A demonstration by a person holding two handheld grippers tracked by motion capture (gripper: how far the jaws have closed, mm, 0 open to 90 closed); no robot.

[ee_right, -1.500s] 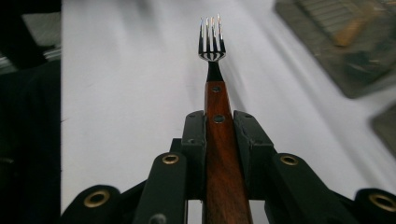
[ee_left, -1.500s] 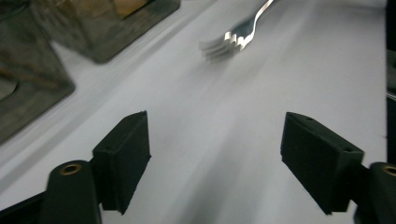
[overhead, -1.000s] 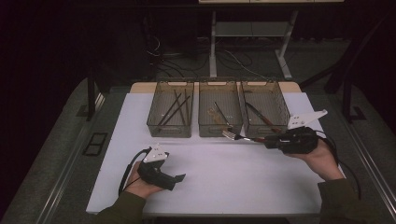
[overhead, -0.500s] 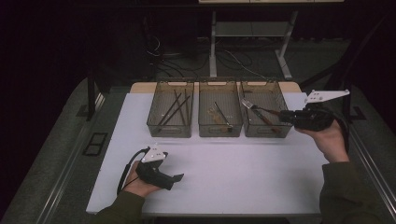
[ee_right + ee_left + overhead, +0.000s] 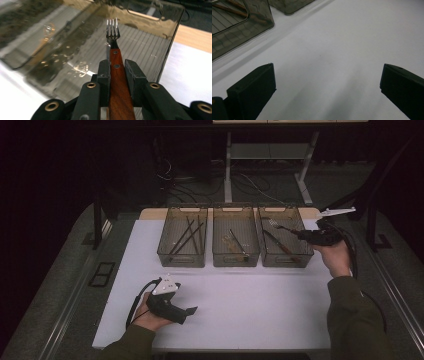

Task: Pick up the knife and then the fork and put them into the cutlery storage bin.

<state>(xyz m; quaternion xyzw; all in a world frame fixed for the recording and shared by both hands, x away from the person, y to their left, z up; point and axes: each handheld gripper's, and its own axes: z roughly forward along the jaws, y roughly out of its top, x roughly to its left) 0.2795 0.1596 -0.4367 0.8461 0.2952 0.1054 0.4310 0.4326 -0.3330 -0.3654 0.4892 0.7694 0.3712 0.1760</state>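
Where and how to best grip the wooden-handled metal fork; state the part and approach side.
Grip the wooden-handled metal fork by its flat riveted handle from the tail end, as the right gripper does now: pads on both long edges, tines pointing ahead over the right-hand smoky plastic bin.

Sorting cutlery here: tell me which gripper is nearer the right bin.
Right. The right gripper holds a fork over the right bin. The left gripper rests open on the table, well short of the bins.

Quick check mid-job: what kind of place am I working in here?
Likely a lab or test bench, not a kitchen: a white work table with three clear sorting bins holding cutlery, loose cables on the dark floor behind, and metal stand legs.
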